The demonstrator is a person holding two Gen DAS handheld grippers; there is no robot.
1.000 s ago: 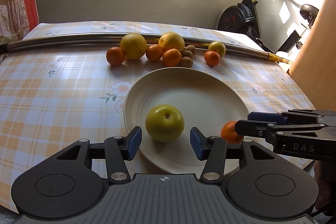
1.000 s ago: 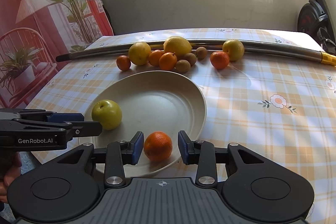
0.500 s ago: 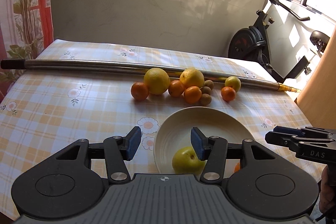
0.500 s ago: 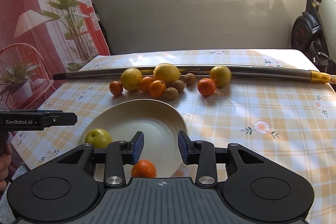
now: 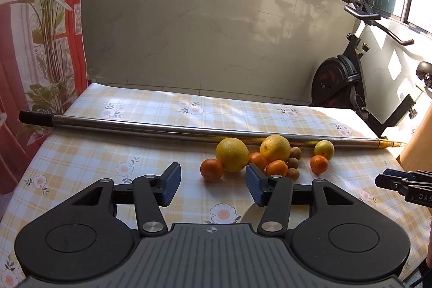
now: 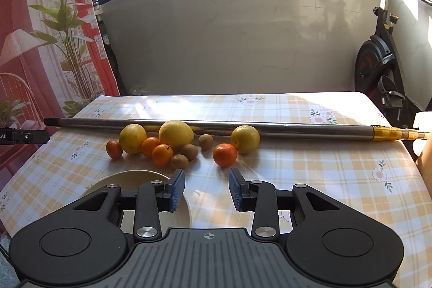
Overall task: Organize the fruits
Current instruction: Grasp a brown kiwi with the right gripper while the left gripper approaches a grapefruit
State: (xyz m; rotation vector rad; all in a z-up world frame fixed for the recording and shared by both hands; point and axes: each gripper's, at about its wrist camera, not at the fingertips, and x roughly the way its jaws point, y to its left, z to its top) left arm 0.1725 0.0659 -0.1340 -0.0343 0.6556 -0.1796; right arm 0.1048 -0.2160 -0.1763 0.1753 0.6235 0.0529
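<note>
Sunlit balcony room with a checked, flower-printed tablecloth [image 6: 310, 174] over the table, a steel pole [image 6: 270, 127] lying across its far side and an exercise bike [image 5: 340, 77] beyond. Loose fruit sits in a row just in front of the pole: lemons, small oranges and kiwis, with one mandarin [image 6: 225, 154] and a yellow lemon [image 6: 245, 135] a little apart at the right end of the row. A cream plate [image 6: 127, 176] lies on the near side, mostly hidden under the grippers; what it holds cannot be seen.

Both tools are empty. On the left gripper [image 5: 212, 186] the jaws stand moderately apart with nothing between them; on the right gripper [image 6: 206, 190] they stand narrower, also bare.

Judging by the layout, the mandarin lies straight ahead of the right gripper, nearer to it than to the left, while the leftmost orange [image 5: 211, 169] and big lemon [image 5: 232, 154] lie dead ahead of the left one. Round fruit gives no long axis to align with
</note>
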